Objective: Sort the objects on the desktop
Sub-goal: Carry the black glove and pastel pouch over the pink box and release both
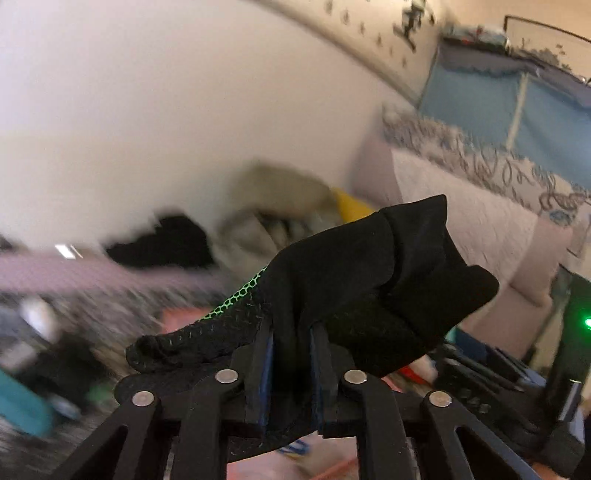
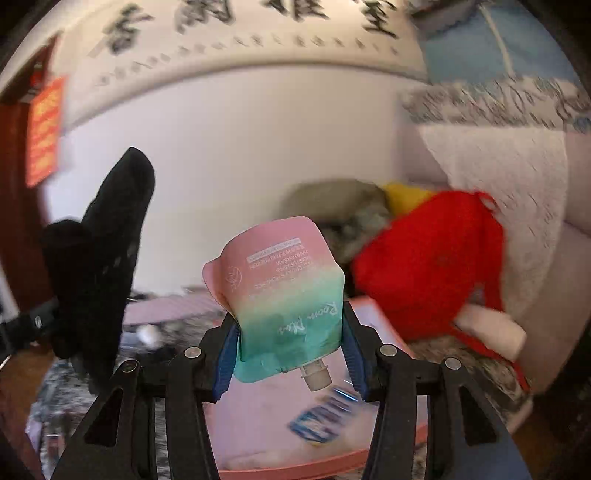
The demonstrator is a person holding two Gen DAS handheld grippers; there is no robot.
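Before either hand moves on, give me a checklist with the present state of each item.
1. Left gripper fingers around the black glove: ok.
2. Right gripper fingers clamp the pink-and-teal pouch: ok.
3. Pouch spout capped: not ok, open nozzle shows.
4. Both items lifted off the desk: ok.
5. Drop spot for either item in view: cannot tell, background blurred.

Black hand-held gripper [image 2: 290, 332] — blue pads, silver rivets.

On pink-teal pouch [image 2: 280, 291], frame ctr, upside-down print is read: "HAND CREAM", "MOISTURIZING", script "Room Plus" approx. Wall calligraphy [image 2: 251, 18], top of frame, and red notice [image 2: 46, 129], upper left: too blurred.
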